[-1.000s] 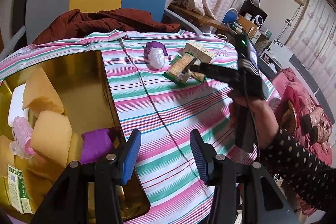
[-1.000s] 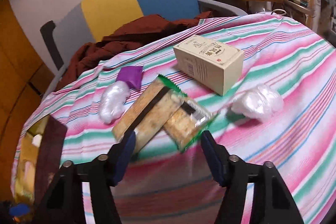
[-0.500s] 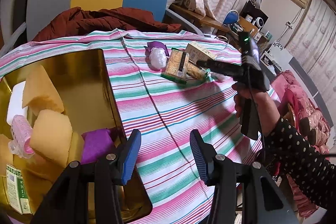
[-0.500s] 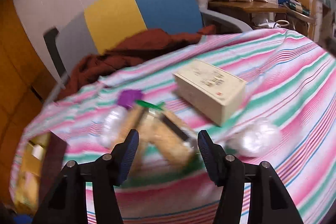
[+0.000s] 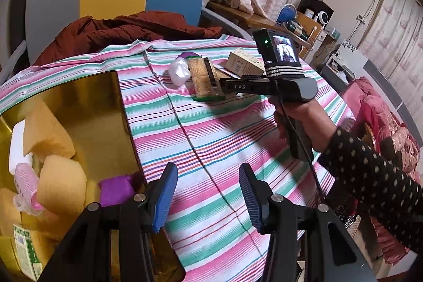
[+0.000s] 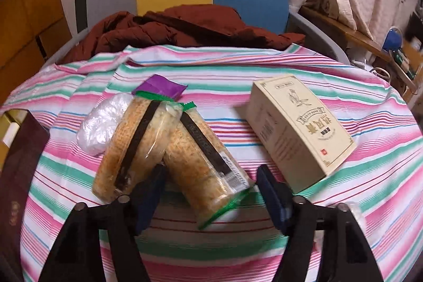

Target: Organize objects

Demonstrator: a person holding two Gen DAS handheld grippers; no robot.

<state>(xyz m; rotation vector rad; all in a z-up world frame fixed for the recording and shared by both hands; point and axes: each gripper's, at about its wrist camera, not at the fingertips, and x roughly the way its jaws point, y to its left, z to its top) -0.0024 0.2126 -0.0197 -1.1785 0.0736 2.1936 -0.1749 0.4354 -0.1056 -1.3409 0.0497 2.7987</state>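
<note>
Plainly "DAS" on right claw (image 5: pixel 222 86)

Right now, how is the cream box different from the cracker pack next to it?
1. The cream box is plain card you can't see into; the cracker pack is see-through, so its crackers show.
2. The box lies alone on the cloth; the pack leans against a second pack.
3. The right gripper straddles the pack, not the box.
Both lie on the striped cloth.
</note>
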